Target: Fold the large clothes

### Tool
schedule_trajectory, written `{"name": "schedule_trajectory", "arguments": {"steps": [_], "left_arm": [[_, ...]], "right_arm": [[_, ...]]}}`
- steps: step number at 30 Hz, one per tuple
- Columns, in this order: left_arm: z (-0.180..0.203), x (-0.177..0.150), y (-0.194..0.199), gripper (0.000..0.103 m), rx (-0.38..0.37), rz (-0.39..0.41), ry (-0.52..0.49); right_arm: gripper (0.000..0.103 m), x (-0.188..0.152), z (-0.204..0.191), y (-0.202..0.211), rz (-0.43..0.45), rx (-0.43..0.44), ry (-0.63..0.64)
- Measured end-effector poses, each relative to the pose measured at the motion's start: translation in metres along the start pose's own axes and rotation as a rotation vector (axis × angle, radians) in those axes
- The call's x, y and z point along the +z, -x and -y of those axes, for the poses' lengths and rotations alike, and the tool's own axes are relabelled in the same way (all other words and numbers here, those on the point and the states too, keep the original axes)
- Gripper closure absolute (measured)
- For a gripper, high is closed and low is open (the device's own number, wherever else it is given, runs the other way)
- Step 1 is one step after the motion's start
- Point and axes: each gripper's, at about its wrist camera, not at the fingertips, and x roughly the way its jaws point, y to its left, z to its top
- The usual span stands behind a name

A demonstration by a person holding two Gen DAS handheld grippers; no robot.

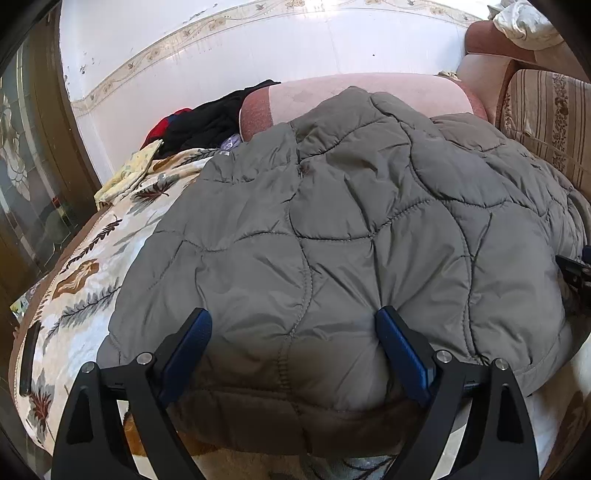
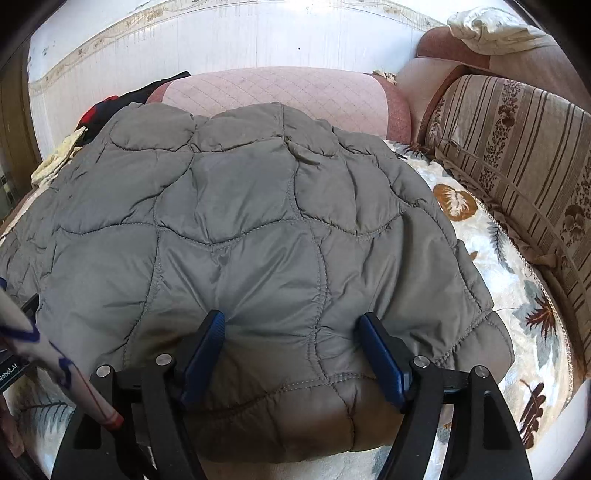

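We've got a big grey quilted puffer jacket [image 1: 351,229] spread out on the sofa's leaf-print cover [image 1: 96,258], and it takes up most of both wrist views. It lies puffy and rumpled, with its near hem bunched up right in front of us and its far end reaching the pink armrest cushion [image 1: 369,96].

Our left gripper [image 1: 293,325] sits at the near hem of the jacket, jaws spread wide, with a fat roll of the padded fabric bulging between the blue pads [image 1: 188,350]. The pads look pressed against the sides of that roll, but they aren't pinched together on it.

Same deal on the other side: our right gripper [image 2: 291,328] is at the jacket's [image 2: 240,221] near edge, jaws wide apart, a bulge of quilting sitting between its blue pads [image 2: 205,350].

Beyond the jacket on its far-left side there's a pile of black and red clothes [image 1: 207,122] and a pale yellow cloth [image 1: 129,173]. To the right of the jacket we see the striped floral back cushion [image 2: 517,155] of the sofa, and the leaf-print cover [image 2: 517,302] shows bare between the two. A white cloth [image 2: 491,29] sits up on top of the sofa back, behind that cushion.
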Motion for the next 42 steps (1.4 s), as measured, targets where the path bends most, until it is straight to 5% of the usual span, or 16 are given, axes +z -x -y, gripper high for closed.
{"name": "schedule_trajectory", "arguments": {"steps": [21, 28, 35, 42], "left_arm": [[0.0, 0.0, 0.0, 0.012, 0.003, 0.009, -0.001], [0.001, 0.0, 0.001, 0.012, 0.009, 0.011, 0.001], [0.002, 0.0, 0.0, 0.012, 0.007, 0.01, -0.004], [-0.012, 0.005, 0.012, 0.012, -0.035, 0.034, 0.053]], "right_arm": [[0.023, 0.0, -0.003, 0.004, 0.014, -0.012, 0.019], [0.024, 0.012, -0.022, 0.036, 0.203, 0.067, 0.049], [0.022, 0.018, -0.055, -0.011, 0.048, 0.105, 0.095], [0.027, 0.02, -0.022, 0.015, 0.098, 0.173, 0.0]]}}
